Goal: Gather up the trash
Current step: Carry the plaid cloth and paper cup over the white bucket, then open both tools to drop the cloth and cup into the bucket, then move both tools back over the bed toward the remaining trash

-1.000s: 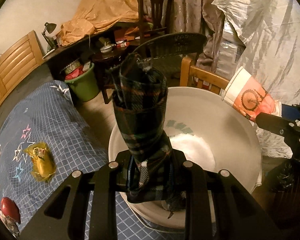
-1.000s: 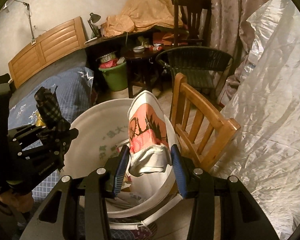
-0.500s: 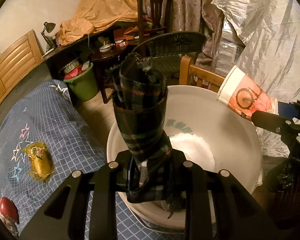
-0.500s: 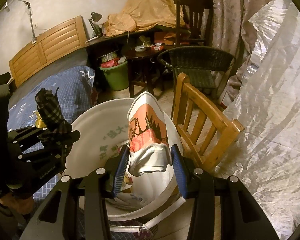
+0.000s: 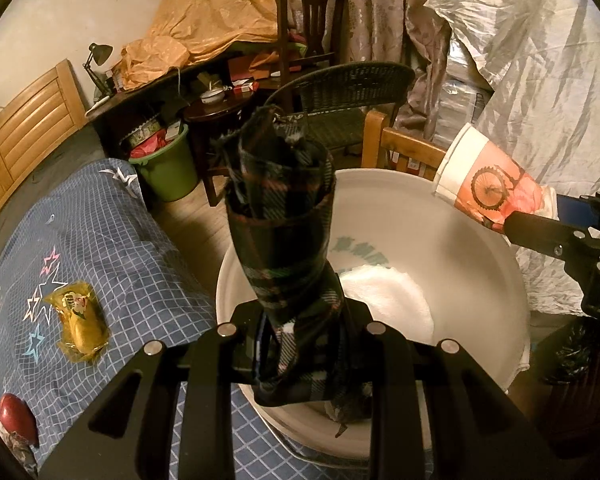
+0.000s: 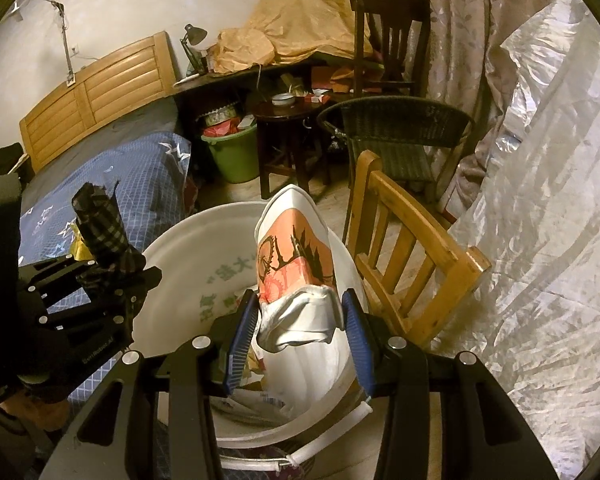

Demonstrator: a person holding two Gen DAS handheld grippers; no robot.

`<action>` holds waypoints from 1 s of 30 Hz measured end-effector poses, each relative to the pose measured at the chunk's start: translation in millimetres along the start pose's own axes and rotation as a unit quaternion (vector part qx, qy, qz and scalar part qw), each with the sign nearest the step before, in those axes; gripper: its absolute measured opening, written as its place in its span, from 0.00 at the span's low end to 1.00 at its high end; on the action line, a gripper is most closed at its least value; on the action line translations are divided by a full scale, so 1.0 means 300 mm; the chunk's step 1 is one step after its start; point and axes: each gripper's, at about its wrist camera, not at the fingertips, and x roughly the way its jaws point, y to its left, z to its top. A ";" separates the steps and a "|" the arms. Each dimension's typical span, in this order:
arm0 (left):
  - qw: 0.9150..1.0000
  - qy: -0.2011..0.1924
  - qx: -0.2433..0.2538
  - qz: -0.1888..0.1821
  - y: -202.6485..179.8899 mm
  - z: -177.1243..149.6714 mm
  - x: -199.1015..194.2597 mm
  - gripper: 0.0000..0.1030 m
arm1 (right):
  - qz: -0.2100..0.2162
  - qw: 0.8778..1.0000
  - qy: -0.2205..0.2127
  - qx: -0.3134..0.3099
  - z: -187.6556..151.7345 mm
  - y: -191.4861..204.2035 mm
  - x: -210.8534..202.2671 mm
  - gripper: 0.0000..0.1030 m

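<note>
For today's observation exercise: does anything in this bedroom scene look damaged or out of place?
Yes. The paper cup in the right gripper is crushed at its base. A yellow wrapper lies loose on the blue bedspread, away from the white bucket.

You've got open room straight down into the white basin [image 5: 476, 248]; its mouth is wide, w/ only a white wad [image 5: 384, 300] on the bottom. Wooden chair [image 6: 412, 240] stands tight vs the basin's far rim, blocks that side. Silver plastic sheet [image 6: 540, 240] walls off the right. Bed [image 5: 112, 240] sits just left of the basin, low, w/ a yellow packet [image 5: 78, 322] on it.
</note>
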 end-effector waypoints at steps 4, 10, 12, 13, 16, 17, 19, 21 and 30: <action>1.000 0.003 0.002 0.000 0.003 -0.007 0.010 0.43 | 0.005 1.000 -0.011 -0.003 0.020 0.002 0.008 0.60; 1.000 -0.003 -0.001 0.008 0.015 -0.008 0.007 0.58 | 0.005 1.000 -0.018 0.001 0.023 -0.007 0.008 0.64; 1.000 -0.002 -0.006 0.010 0.023 -0.008 0.007 0.58 | 0.005 1.000 -0.016 0.004 0.019 -0.015 0.009 0.64; 1.000 -0.001 -0.008 0.010 0.027 -0.010 0.008 0.58 | 0.004 1.000 -0.016 0.005 0.017 -0.018 0.010 0.64; 1.000 0.001 -0.010 0.012 0.029 -0.014 0.009 0.58 | 0.003 1.000 -0.011 0.008 0.004 -0.028 0.016 0.64; 1.000 0.001 -0.011 0.013 0.029 -0.015 0.008 0.58 | 0.003 1.000 -0.011 0.008 0.000 -0.029 0.016 0.64; 1.000 -0.001 -0.011 0.017 0.025 -0.015 0.004 0.58 | 0.004 1.000 -0.011 0.010 -0.005 -0.029 0.016 0.64; 1.000 -0.004 -0.009 0.022 0.022 -0.018 -0.003 0.58 | 0.004 1.000 -0.012 0.011 -0.009 -0.027 0.016 0.64; 0.995 -0.056 -0.022 0.084 0.058 -0.048 -0.107 0.63 | -0.014 0.997 -0.071 0.011 -0.051 0.021 -0.049 0.64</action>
